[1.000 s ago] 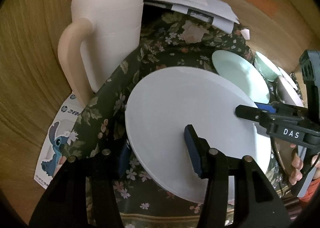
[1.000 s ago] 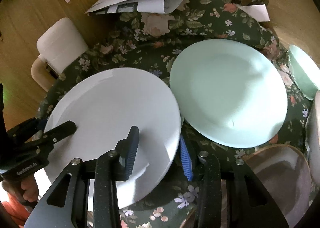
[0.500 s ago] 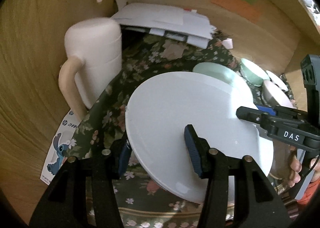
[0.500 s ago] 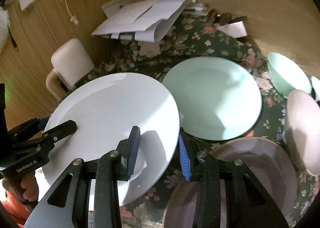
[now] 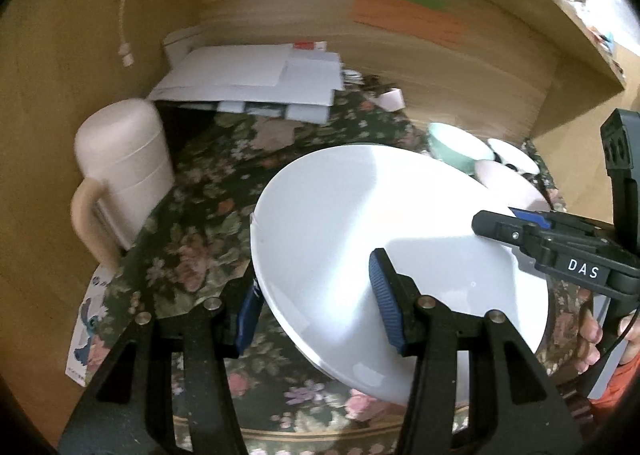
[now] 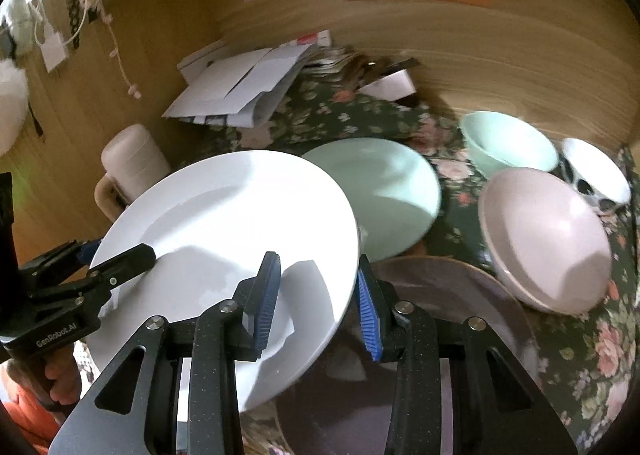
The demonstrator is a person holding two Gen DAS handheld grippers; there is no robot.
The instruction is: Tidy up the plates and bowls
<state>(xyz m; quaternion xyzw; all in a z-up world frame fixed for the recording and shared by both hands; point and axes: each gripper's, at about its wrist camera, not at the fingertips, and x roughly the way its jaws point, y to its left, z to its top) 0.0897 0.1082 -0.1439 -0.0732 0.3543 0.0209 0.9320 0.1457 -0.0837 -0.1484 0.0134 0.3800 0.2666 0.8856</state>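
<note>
A large white plate (image 5: pixel 380 223) hangs above the floral tablecloth (image 5: pixel 208 239), held at both sides. My left gripper (image 5: pixel 316 305) is shut on its left rim, and my right gripper (image 6: pixel 316 303) is shut on its right rim. Each gripper shows in the other's view: the right gripper (image 5: pixel 496 221) and the left gripper (image 6: pixel 120 253). The white plate (image 6: pixel 224 223) partly overlaps a brown plate (image 6: pixel 440 315) below it. Behind lies a mint green plate (image 6: pixel 384 191). To the right stand a pink bowl (image 6: pixel 548 239), a mint bowl (image 6: pixel 508 143) and a white patterned bowl (image 6: pixel 596 171).
A cream jug with a handle (image 5: pixel 124 171) stands at the left edge of the cloth. Loose papers (image 5: pixel 256 83) are piled at the back against the wooden wall. A cartoon-printed card (image 5: pixel 86 335) lies on the wood at the left. A hand (image 5: pixel 592 339) holds the right gripper.
Both grippers have risen with the white plate, away from the jug and toward the brown plate. The mint plate looks farther off, and the bowls have come into view.
</note>
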